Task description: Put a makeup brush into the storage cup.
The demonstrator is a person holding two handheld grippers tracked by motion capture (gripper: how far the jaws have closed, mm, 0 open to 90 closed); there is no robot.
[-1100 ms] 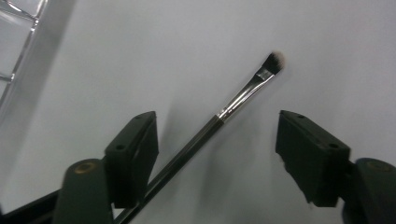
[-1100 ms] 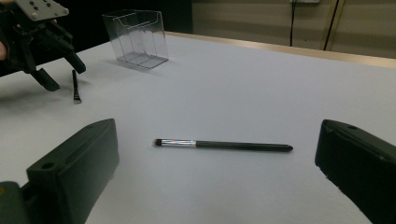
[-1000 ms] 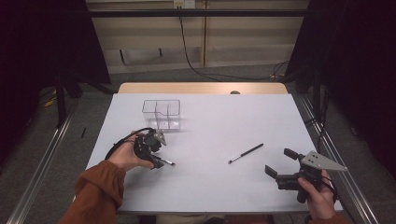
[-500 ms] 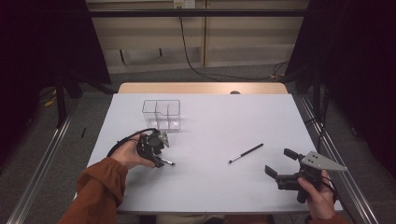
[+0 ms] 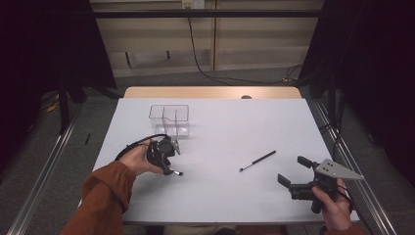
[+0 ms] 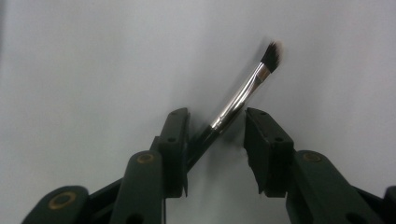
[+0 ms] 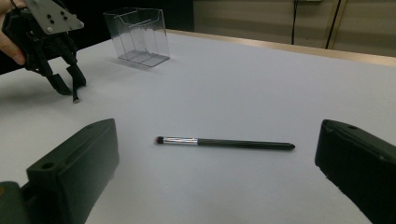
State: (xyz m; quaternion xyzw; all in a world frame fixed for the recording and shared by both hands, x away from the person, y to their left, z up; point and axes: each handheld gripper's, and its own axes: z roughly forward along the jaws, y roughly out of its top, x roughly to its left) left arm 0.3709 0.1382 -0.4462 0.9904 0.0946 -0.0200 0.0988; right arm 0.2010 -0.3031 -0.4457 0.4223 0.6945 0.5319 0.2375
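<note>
A small makeup brush (image 6: 243, 91) with a silver ferrule and dark bristles lies slantwise on the white table between the jaws of my left gripper (image 6: 215, 116). Its handle touches one jaw, and a gap remains at the other. The jaws have just been closing around it. From above, the left gripper (image 5: 171, 169) points down at the table's left, with the brush end (image 5: 177, 173) poking out. A second, longer brush (image 5: 258, 160) lies at the right. My right gripper (image 5: 292, 170) rests open just short of that long brush (image 7: 224, 142), which lies crosswise ahead of its jaws.
A clear plastic divided box (image 5: 169, 119) stands behind the left gripper; the right gripper view has this box (image 7: 137, 35) at far left, near the left gripper (image 7: 69, 84). The white table (image 5: 220, 127) ends in a wooden strip at the back.
The left gripper's jaws look slightly narrower over the small brush. Both hands and the long brush stay where they were.
</note>
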